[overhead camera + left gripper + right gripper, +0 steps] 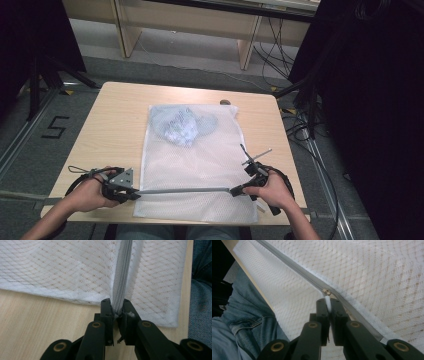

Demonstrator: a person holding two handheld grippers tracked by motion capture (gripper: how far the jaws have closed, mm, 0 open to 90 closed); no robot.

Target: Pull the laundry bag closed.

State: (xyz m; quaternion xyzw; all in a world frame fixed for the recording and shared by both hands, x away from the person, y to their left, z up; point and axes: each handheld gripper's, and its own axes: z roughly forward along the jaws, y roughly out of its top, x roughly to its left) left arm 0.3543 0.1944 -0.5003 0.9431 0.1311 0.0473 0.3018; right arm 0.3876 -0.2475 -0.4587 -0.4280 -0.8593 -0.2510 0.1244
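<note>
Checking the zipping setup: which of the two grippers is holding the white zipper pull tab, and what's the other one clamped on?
The right gripper pinches the white pull tab. The left gripper instead clamps the grey zipper end at the mesh bag edge.

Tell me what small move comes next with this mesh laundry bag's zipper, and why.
Probably let go of the pull tab: the right gripper pinches it at the zipper's right end, the left gripper clamps the other end, and the mesh laundry bag looks zipped shut.
</note>
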